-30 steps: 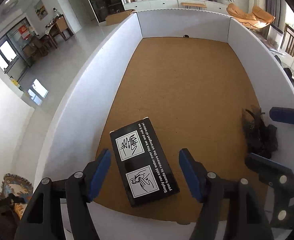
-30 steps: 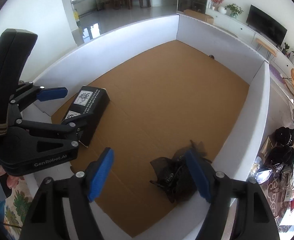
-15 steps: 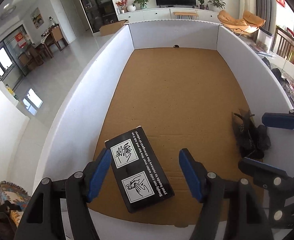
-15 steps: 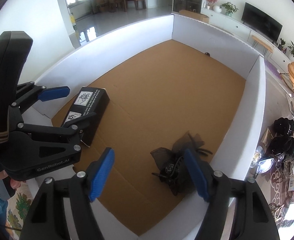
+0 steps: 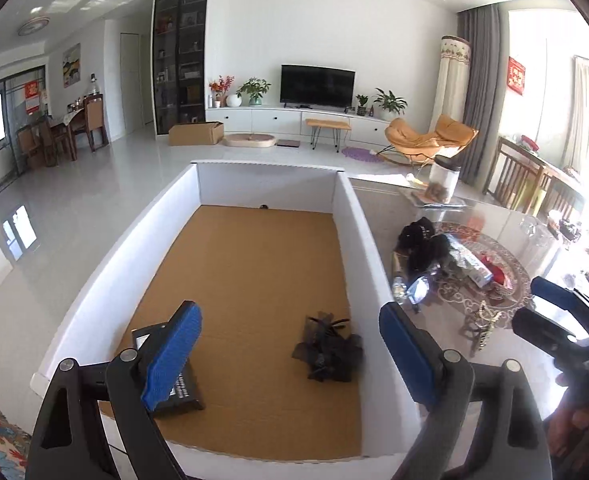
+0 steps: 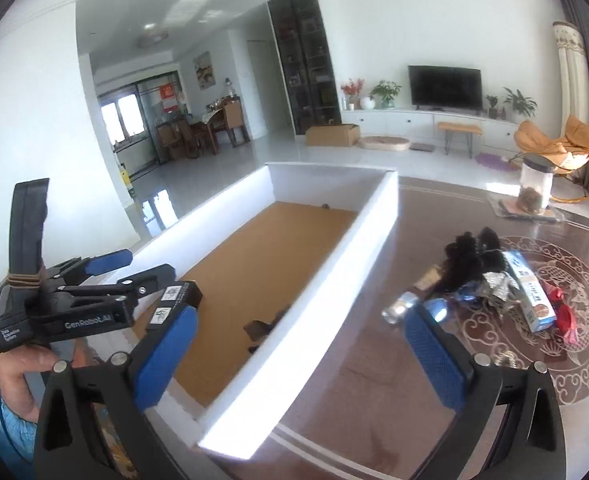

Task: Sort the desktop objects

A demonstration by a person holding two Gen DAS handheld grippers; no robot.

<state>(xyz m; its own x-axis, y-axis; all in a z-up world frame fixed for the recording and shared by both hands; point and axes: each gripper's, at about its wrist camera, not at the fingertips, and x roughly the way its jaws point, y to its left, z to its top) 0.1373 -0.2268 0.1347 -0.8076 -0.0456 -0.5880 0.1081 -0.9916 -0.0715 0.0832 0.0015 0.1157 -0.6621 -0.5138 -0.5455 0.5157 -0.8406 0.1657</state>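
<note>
Your open, empty left gripper (image 5: 290, 354) and right gripper (image 6: 300, 354) have lifted from the white-walled cardboard tray (image 5: 262, 280). The black printed box (image 5: 174, 388), lower left, and black mesh pouch (image 5: 328, 354) remain inside; the clutter pile (image 6: 490, 284) at right comes next.

White walls, glossy pale floor (image 5: 106, 184). A TV (image 5: 317, 85) hangs over a low white cabinet (image 5: 294, 118) with plants; orange chair (image 5: 430, 138) by grey curtains (image 5: 480, 92); dining set (image 5: 70, 128) near windows.

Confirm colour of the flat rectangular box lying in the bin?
Black flat rectangular box with white printed labels; right wrist view shows it best.
</note>
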